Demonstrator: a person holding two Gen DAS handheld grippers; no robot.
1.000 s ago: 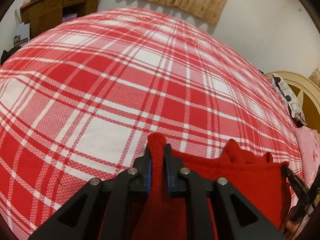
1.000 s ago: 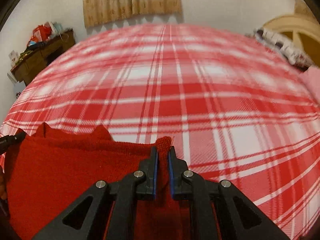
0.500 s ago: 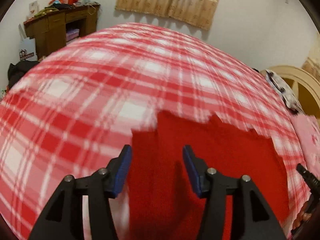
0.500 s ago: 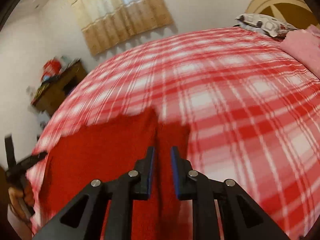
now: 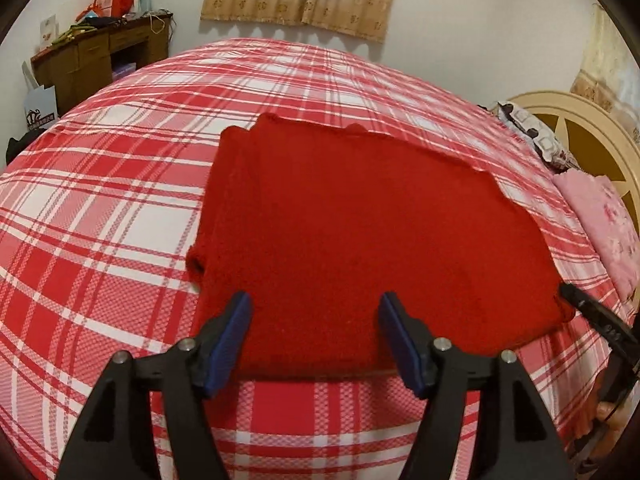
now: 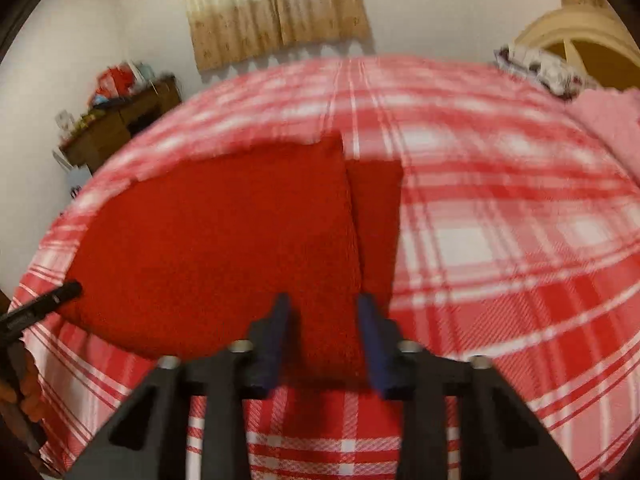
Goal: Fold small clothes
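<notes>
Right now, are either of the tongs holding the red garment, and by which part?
Nothing is held. Both tongs, left and right, are opening, and the red garment lies flat on the bed.

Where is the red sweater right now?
The red sweater lies folded flat on the plaid bedsheet, just ahead of both opening grippers, left gripper and right gripper; nothing is between either's jaws.

The whole right wrist view is smeared with motion. The left tongs (image 6: 60, 296) poke in at nine o'clock, their body cut off; desk clutter (image 6: 116, 88) is unreadable.
</notes>
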